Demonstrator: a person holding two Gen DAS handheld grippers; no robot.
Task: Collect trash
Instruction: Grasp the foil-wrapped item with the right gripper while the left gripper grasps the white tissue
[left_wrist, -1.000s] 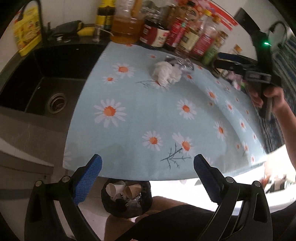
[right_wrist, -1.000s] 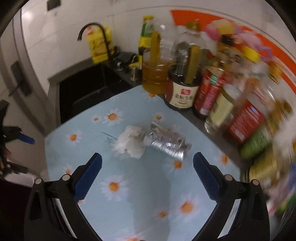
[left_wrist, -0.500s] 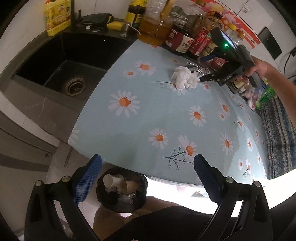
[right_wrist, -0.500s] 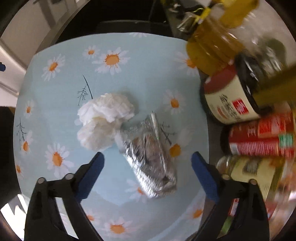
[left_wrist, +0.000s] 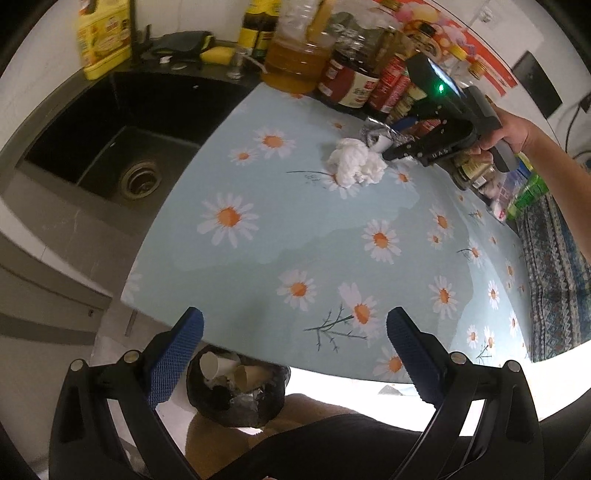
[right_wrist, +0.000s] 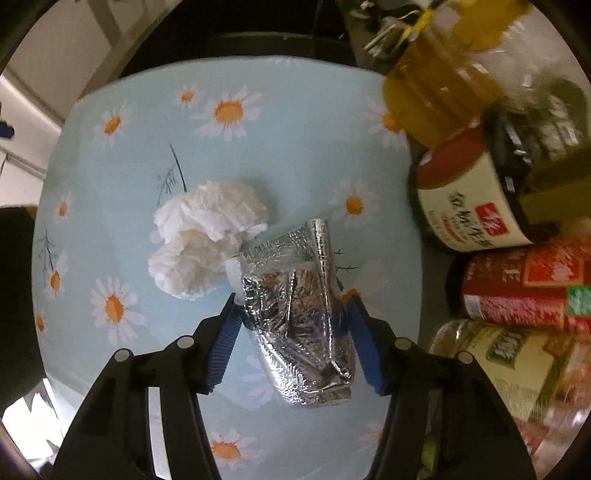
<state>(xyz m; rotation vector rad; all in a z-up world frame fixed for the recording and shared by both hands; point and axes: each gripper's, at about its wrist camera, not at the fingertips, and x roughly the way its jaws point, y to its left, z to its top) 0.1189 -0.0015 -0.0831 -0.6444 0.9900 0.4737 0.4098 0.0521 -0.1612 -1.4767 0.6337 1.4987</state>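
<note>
The right gripper (right_wrist: 291, 317), its jaws just closing, straddles a silver foil wrapper (right_wrist: 299, 314) lying between its fingers, pads touching its sides. The left gripper (left_wrist: 295, 354) is open, empty.

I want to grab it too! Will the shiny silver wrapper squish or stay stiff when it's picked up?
The silver wrapper looks creased and dented, so it will probably crumple. It looks flattened, so likely light. The shiny foil may slip a little.
</note>
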